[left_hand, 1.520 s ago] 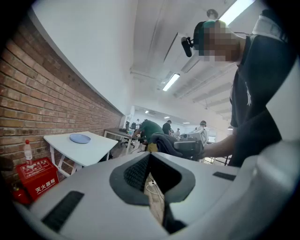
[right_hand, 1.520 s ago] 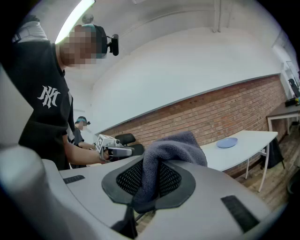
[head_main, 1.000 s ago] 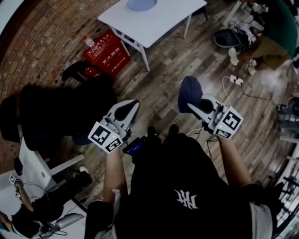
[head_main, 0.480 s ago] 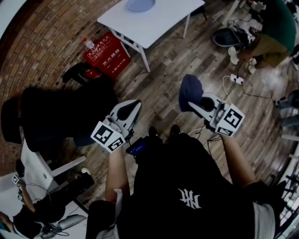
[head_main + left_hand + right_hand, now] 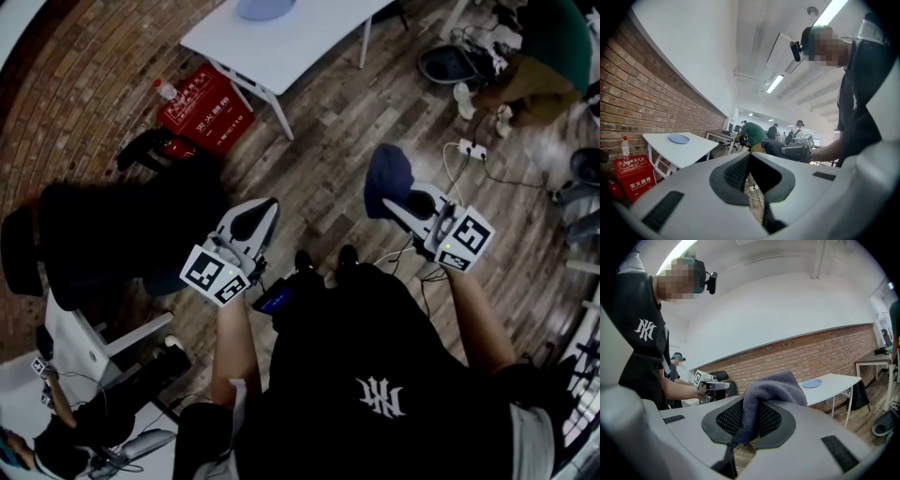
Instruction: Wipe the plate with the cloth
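- At the far end of the plank floor, on the white rectangular table [image 5: 300, 52]: round pale-blue plate [image 5: 265, 7], well apart from both grippers.
- Right gripper [image 5: 396, 206]: jaws pinching the dark grey-blue terry cloth [image 5: 774, 386], which bunches over the tips.
- Left gripper [image 5: 264, 212]: jaws pressed together, nothing between them.
- Step in hand (judged): carry the cloth to the table. Grip firmly, since a loose fold hangs free. Lay the cloth flat on the plate and steady the rim with the empty gripper.
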